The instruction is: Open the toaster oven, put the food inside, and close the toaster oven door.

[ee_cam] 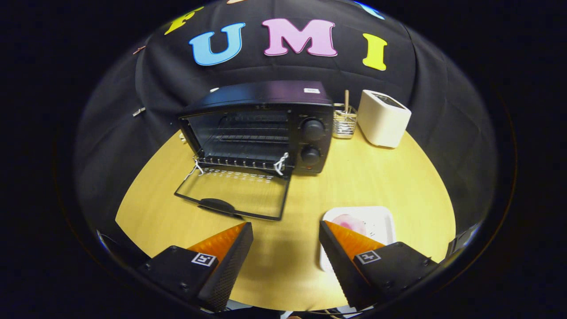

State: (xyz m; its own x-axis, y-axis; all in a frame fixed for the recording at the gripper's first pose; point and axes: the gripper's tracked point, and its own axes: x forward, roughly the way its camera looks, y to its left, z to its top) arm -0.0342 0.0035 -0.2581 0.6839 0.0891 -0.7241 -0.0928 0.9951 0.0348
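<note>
A black toaster oven (pixel 261 126) stands at the back of the round wooden table (pixel 367 177). Its glass door (pixel 234 192) lies folded down flat toward me, handle nearest, and the wire rack inside is bare. Just beyond my right finger sits a white square plate (pixel 376 221) holding a pale pink piece of food (pixel 347 223), partly hidden by that finger. My gripper (pixel 285 230) is open with nothing between its fingers, hovering above the table in front of the open door and left of the plate.
A white toaster (pixel 383 118) stands right of the oven. Between them is a small wire holder (pixel 344 122) with a wooden stick in it. Two knobs (pixel 312 141) sit on the oven's right panel.
</note>
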